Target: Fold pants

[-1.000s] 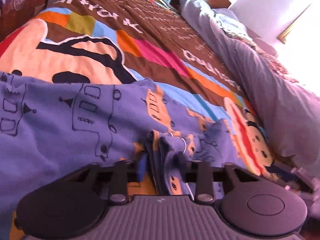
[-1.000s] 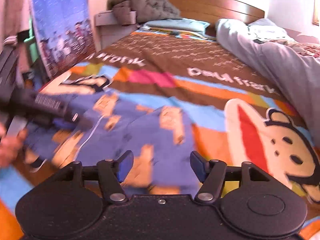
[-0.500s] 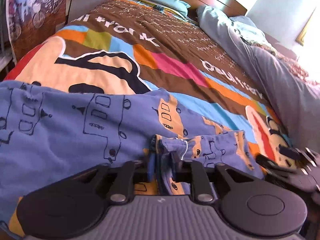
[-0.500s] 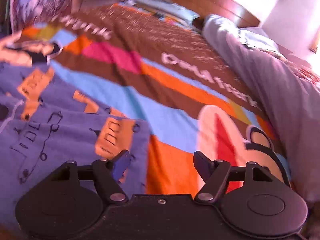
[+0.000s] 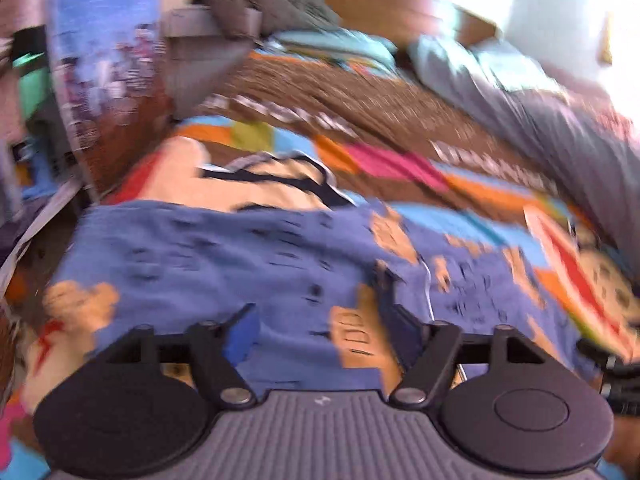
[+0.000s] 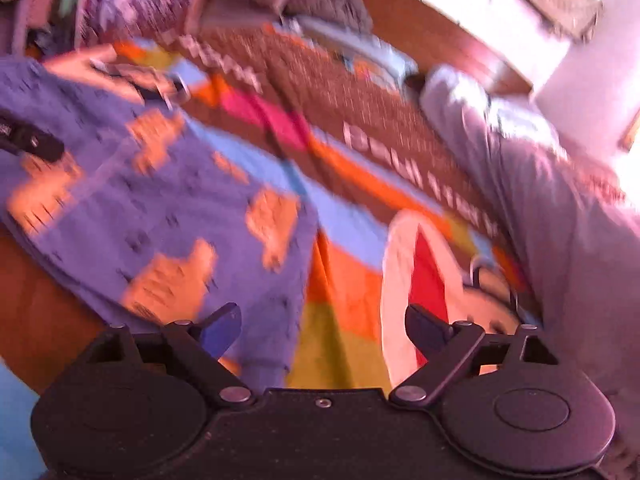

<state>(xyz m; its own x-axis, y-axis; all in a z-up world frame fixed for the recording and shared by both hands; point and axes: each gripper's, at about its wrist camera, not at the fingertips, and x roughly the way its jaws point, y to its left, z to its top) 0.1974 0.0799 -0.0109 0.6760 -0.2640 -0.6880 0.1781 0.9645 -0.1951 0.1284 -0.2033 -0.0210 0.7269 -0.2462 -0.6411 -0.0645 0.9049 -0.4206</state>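
Left wrist view: our left gripper (image 5: 320, 330) has its jaws wide apart w/ nothing pinched. A sec ago they were clamped on a bunched fold of the pants (image 5: 224, 264); they've just been opening and the cloth is let go. The pants, blue w/ orange patches, lie spread on the bedspread (image 5: 400, 120) right in front of the fingers; a folded edge sits just ahead of the right-hand finger. The view is more blurred than before and shows more of the room: the headboard (image 5: 376, 8) and a grey blanket (image 5: 560, 120) along the right.

Right wrist view: our right gripper (image 6: 324, 326) is spread wide too, jaws just been opening further, nothing between them. The pants' edge (image 6: 168, 216) lies under the left-hand finger, bare bedspread (image 6: 352, 292) under the rest. The picture is tilted vs half a sec ago, and the other gripper (image 6: 28, 138) shows at far left over the pants.
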